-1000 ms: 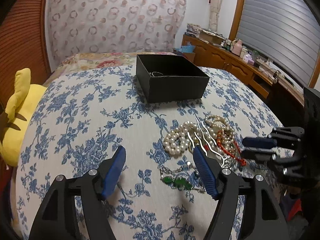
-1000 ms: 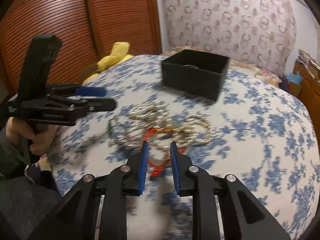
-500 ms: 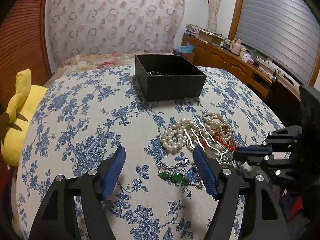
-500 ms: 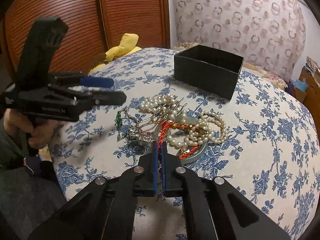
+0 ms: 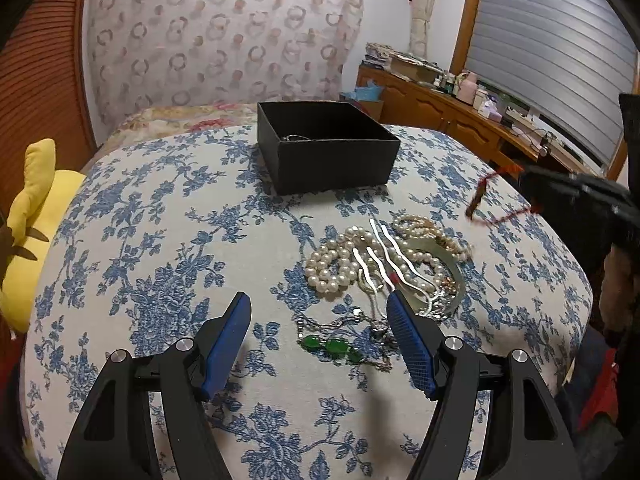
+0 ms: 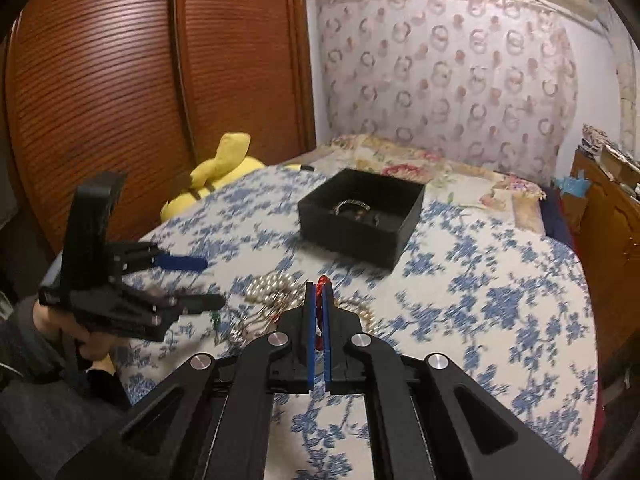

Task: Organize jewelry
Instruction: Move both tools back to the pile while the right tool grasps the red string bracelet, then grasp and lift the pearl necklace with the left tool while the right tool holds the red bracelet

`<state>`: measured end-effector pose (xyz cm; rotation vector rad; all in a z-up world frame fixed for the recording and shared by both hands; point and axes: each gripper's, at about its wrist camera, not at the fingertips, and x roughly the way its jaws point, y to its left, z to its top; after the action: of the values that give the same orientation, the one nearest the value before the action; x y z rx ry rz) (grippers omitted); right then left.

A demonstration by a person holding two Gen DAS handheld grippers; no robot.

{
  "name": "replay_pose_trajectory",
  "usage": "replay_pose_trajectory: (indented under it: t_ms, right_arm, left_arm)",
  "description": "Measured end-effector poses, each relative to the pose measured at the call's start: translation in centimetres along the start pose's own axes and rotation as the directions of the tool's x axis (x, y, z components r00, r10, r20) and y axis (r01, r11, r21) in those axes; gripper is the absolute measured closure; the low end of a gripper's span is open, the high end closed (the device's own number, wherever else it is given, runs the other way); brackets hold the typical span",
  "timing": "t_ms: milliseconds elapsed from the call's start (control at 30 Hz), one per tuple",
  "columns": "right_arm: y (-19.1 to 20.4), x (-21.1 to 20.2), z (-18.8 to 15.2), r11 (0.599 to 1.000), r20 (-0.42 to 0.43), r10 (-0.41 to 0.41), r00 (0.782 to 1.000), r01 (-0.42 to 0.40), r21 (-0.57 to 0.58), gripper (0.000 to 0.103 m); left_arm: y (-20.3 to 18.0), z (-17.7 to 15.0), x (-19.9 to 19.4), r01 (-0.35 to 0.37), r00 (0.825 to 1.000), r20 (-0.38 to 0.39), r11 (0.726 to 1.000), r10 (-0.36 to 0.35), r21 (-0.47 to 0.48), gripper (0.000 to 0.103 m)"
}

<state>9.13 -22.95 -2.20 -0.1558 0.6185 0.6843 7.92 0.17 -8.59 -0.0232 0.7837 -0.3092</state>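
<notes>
My right gripper (image 6: 319,300) is shut on a red bead string (image 6: 320,292) and holds it above the bed; in the left wrist view the string (image 5: 486,192) dangles from it at the right. A jewelry pile lies on the floral bedspread: pearl necklace (image 5: 332,260), silver wavy hairpin (image 5: 384,256), pale bangle (image 5: 456,276), green-stone chain (image 5: 330,346). The black box (image 5: 332,160) stands beyond, with a bracelet (image 6: 352,206) inside. My left gripper (image 5: 320,332) is open and empty, low over the bedspread beside the green-stone chain.
A yellow plush toy (image 5: 32,208) lies at the bed's left edge. A wooden cabinet (image 5: 452,120) with clutter stands to the right. Brown slatted wardrobe doors (image 6: 120,80) stand behind the left gripper (image 6: 168,280).
My right gripper closed on the red bead string in the pile and lifted it up and away. My left gripper stayed open and almost still.
</notes>
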Motion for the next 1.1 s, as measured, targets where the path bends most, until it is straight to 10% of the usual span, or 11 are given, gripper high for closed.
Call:
replay_pose_trajectory:
  t_ms: [467,800,1100]
  right_arm:
    - [-1.7,-0.2,-0.9,0.998,-0.005,-0.063,0.998,0.063,0.014,0.100]
    - [-1.8,1.5,-3.0,0.997,-0.048,-0.060,0.997,0.061,0.035,0.099]
    - [-1.4,1.9,-3.4,0.998,-0.062,-0.047,0.997,0.049,0.030,0.099]
  left_arm:
    - [-0.8,-0.1,0.4,0.031,1.000,-0.006,0.999,-0.031,0.011,0.036]
    - [0.8,2.6,3.5,0.054,0.997,-0.057,0.998,-0.055,-0.023,0.078]
    - [-0.8,3.5,6.3,-0.013,0.992,-0.125,0.993,0.028,0.116,0.080]
